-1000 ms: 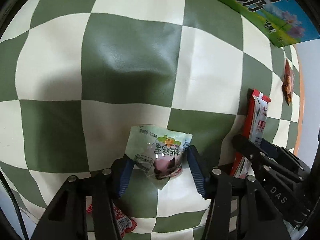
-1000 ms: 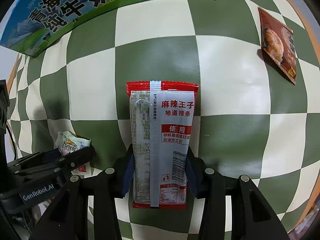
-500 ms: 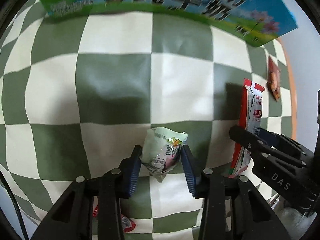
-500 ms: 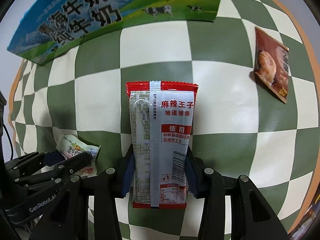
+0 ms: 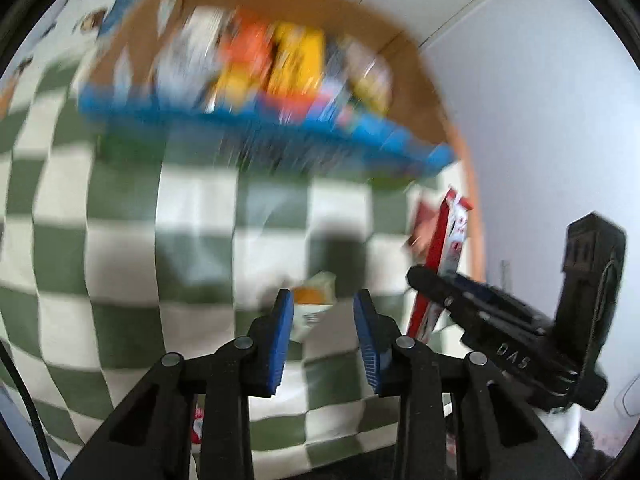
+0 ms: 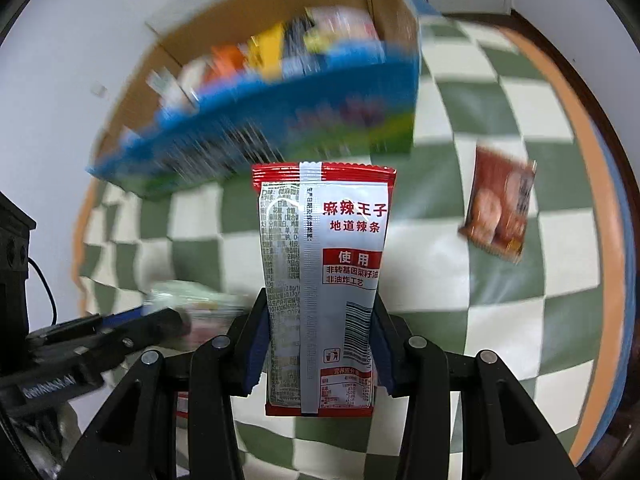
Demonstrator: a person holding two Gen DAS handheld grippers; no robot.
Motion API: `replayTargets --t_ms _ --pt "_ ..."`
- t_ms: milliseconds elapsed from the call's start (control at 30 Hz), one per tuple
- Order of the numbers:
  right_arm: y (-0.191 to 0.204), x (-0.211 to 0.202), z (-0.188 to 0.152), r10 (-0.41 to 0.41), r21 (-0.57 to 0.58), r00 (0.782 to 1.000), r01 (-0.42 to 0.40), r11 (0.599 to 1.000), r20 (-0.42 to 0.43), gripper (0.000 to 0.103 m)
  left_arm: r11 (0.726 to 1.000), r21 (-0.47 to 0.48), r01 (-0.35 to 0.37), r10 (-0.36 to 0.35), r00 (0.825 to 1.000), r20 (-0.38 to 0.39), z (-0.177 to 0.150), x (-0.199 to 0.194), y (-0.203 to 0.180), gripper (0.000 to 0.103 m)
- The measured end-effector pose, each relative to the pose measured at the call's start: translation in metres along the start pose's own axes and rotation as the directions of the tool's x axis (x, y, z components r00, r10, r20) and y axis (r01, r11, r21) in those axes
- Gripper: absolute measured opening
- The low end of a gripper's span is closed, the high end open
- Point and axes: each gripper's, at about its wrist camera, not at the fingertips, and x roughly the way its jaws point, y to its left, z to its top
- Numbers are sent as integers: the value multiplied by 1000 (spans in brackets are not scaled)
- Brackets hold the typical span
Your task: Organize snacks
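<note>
Already both packets hang above the checked cloth [image 6: 500,320], short of the snack box [image 6: 280,92]. The right gripper [image 6: 320,344] clamps the red-edged packet [image 6: 320,280] low down; the left gripper [image 5: 324,336] pinches a small pale pouch [image 5: 312,308] that could slip.

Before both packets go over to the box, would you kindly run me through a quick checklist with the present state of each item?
1. Right gripper clamped on the red-and-silver packet: ok.
2. Left gripper shut on the small pale green packet: ok, though the view is blurred.
3. Open cardboard box in view ahead: ok.
4. Free room in the box among the snacks already inside: cannot tell, too blurred.
5. All loose snacks collected: not ok; a brown packet lies on the checked cloth.
</note>
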Motion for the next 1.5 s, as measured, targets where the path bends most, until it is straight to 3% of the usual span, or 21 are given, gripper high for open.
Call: replayTargets --t_ms 100,200,233,267,300,367,433,500,567,633,700,800,867,1067,1200,1333,1500 --pt "9 -37 24 44 -15 997 -43 999 67 47 999 25 23 -25 996 82 32 -29 -20 29" --pt "22 -69 60 87 -38 988 -82 996 129 47 995 85 -59 45 986 160 61 -41 -36 29" --pt "26 -76 73 90 -54 985 -83 995 146 47 990 108 -92 75 985 153 69 -39 -37 30" --pt "30 -82 84 84 -71 983 -74 995 162 47 989 110 -99 84 987 135 70 -34 -35 38" --pt "31 -86 90 77 -82 982 -64 995 170 47 990 106 -97 85 990 110 69 -26 -33 54" --pt "31 -86 98 55 -97 985 -40 995 161 47 992 107 -71 67 997 40 52 -2 -24 66" --pt "24 -77 90 31 -99 991 -18 995 131 47 991 119 -61 69 995 -65 30 36 -21 68" --pt "13 -57 70 -12 -90 996 19 996 83 47 991 114 -73 94 977 -192 1 84 -14 68" --pt "-7 -33 48 -33 -51 999 33 998 15 47 986 127 -111 144 945 -292 -27 130 -8 68" --pt "-23 -9 25 -62 -18 997 62 998 -34 47 981 133 -139 178 920 -349 -44 162 -6 68" --pt "-37 12 2 -90 12 993 91 996 -79 47 972 155 -175 223 897 -381 -58 189 -8 68" --pt "-53 31 -25 -113 41 988 118 992 -109 47 929 267 -258 338 885 -321 -71 204 -23 65" --pt "-58 36 -33 -129 48 985 135 990 -114 47 916 296 -270 352 895 -272 -75 200 -30 53" --pt "-64 40 -42 -146 54 984 152 987 -99 47 936 252 -247 306 923 -233 -65 174 -31 47" --pt "-55 27 -34 -131 35 989 134 990 -72 47 965 185 -185 217 960 -176 -49 125 -36 47" --pt "-36 -3 -13 -63 16 998 64 998 -24 47 982 152 -109 119 991 -54 -17 48 -55 47" --pt "2 -57 43 56 -46 994 -52 998 90 47 985 140 -96 78 989 124 44 -29 -70 47"
